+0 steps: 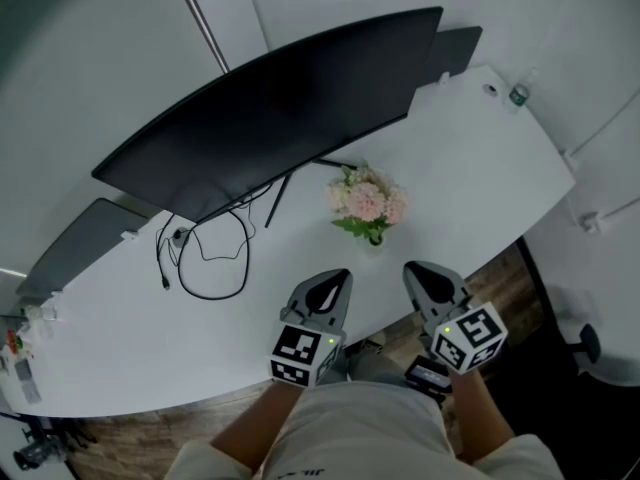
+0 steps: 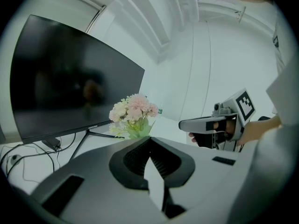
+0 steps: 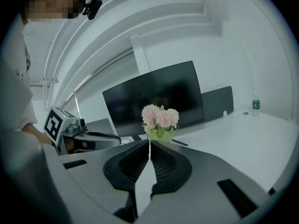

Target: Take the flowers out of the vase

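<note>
task not begun — flowers sat in vase ahead of both tongs | left tongs pressed together, empty | right tongs same | all left

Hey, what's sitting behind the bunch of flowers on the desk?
A large dark monitor, with its thin stand leg on the desk behind the flowers. The monitor hides whatever lies behind it.

A curved black monitor stands across the white desk, toward 11 o'clock, its screen dark. Black cables lie looped on the desk at 8 o'clock from its stand. 1 small green-labelled bottle sits at the far corner, at 2 o'clock.
</note>
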`<move>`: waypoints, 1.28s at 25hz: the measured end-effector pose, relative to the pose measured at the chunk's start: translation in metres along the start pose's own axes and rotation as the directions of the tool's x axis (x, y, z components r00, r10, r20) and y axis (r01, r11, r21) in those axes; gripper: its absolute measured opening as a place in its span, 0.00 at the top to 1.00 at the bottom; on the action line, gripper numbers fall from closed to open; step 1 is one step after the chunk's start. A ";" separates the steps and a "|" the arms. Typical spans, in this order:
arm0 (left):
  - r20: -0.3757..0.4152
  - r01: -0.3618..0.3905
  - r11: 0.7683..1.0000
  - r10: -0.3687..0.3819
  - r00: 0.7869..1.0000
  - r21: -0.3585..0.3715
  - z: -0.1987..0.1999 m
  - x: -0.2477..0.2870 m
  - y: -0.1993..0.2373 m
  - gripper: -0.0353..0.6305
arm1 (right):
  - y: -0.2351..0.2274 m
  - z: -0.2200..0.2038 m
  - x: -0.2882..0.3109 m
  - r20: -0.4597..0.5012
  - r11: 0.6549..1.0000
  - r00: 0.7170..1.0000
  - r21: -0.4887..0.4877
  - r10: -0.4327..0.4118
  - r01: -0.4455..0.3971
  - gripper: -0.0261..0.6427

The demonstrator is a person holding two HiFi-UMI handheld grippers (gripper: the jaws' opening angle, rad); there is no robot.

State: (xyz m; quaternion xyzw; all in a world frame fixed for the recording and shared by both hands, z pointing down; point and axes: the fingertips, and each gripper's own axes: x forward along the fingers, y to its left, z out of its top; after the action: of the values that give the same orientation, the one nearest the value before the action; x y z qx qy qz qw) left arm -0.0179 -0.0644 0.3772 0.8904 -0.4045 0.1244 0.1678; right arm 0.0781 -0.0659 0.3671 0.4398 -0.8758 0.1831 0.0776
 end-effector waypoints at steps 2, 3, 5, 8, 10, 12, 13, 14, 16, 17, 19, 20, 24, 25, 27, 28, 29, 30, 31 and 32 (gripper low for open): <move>0.004 0.011 1.000 -0.011 1.000 0.021 0.001 0.004 -0.001 0.94 | 0.000 -0.001 0.005 -0.015 1.000 1.000 -0.012 0.009 -0.009 0.91; 0.002 0.014 1.000 -0.015 1.000 0.027 0.001 0.006 0.000 0.94 | 0.001 -0.002 0.008 -0.021 1.000 1.000 -0.018 0.014 -0.015 0.91; 0.002 0.021 1.000 -0.021 1.000 0.017 0.000 0.010 0.001 0.94 | 0.000 -0.004 0.013 -0.025 1.000 1.000 -0.024 0.019 -0.020 0.91; 0.009 0.028 1.000 -0.028 1.000 0.003 0.001 0.015 0.003 0.94 | -0.005 -0.006 0.021 -0.020 0.999 1.000 -0.033 0.018 -0.019 0.91; 0.008 0.030 1.000 -0.030 1.000 0.004 -0.002 0.018 0.005 0.94 | -0.008 -0.010 0.025 -0.019 0.999 1.000 -0.032 0.016 -0.017 0.91; 0.004 0.031 0.999 -0.031 1.000 0.009 -0.005 0.020 0.008 0.94 | -0.010 -0.014 0.029 -0.021 1.000 1.000 -0.025 0.017 -0.018 0.91; 0.000 0.031 0.999 -0.031 1.000 0.013 -0.007 0.022 0.009 0.94 | -0.012 -0.016 0.031 -0.022 1.000 1.000 -0.022 0.019 -0.019 0.91; -0.004 0.030 0.999 -0.030 1.000 0.015 -0.010 0.025 0.011 0.94 | -0.013 -0.017 0.033 -0.024 1.000 0.999 -0.020 0.021 -0.022 0.91; -0.011 0.031 0.999 -0.031 0.999 0.009 -0.014 0.029 0.014 0.94 | -0.016 -0.020 0.036 -0.029 0.999 0.999 -0.019 0.025 -0.026 0.91; -0.014 0.031 0.999 -0.031 0.999 0.004 -0.017 0.031 0.015 0.94 | -0.018 -0.022 0.038 -0.030 0.999 0.999 -0.018 0.027 -0.027 0.91; -0.017 0.034 0.999 -0.034 0.999 -0.002 -0.021 0.035 0.017 0.94 | -0.021 -0.025 0.041 -0.031 1.000 0.999 -0.012 0.028 -0.029 0.91; -0.018 0.034 0.999 -0.034 0.999 -0.004 -0.023 0.037 0.017 0.94 | -0.023 -0.027 0.043 -0.032 1.000 0.999 -0.010 0.028 -0.028 0.91; -0.033 0.035 0.999 -0.036 0.999 -0.008 -0.031 0.046 0.020 0.94 | -0.027 -0.032 0.052 -0.037 0.999 0.999 -0.006 0.034 -0.034 0.91; -0.037 0.036 0.999 -0.036 0.999 -0.010 -0.033 0.048 0.020 0.94 | -0.027 -0.033 0.054 -0.036 0.999 0.999 -0.006 0.039 -0.039 0.91; -0.044 0.036 0.999 -0.037 0.998 -0.014 -0.037 0.053 0.021 0.94 | -0.028 -0.035 0.059 -0.040 0.999 0.998 -0.010 0.046 -0.047 0.90; -0.048 0.037 0.999 -0.038 0.998 -0.015 -0.039 0.055 0.022 0.94 | -0.029 -0.037 0.061 -0.044 0.999 0.998 -0.012 0.050 -0.050 0.89; -0.051 0.038 0.999 -0.039 0.998 -0.016 -0.041 0.058 0.023 0.94 | -0.029 -0.039 0.063 -0.050 0.998 0.997 -0.013 0.054 -0.054 0.87; -0.053 0.040 0.999 -0.041 0.998 -0.015 -0.043 0.060 0.024 0.94 | -0.030 -0.041 0.066 -0.055 0.998 0.997 -0.013 0.058 -0.059 0.84; -0.056 0.042 0.999 -0.042 0.998 -0.014 -0.045 0.063 0.025 0.94 | -0.031 -0.042 0.068 -0.060 0.998 0.996 -0.014 0.063 -0.064 0.82; -0.059 0.044 0.999 -0.044 0.997 -0.013 -0.047 0.065 0.026 0.94 | -0.031 -0.044 0.071 -0.064 0.998 0.996 -0.014 0.067 -0.068 0.81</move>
State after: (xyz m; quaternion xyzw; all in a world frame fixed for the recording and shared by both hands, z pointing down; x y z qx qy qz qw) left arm 0.0003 -0.1055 0.4488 0.8940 -0.3803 0.1447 0.1878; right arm 0.0595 -0.1183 0.4362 0.4031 -0.8888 0.1924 0.1027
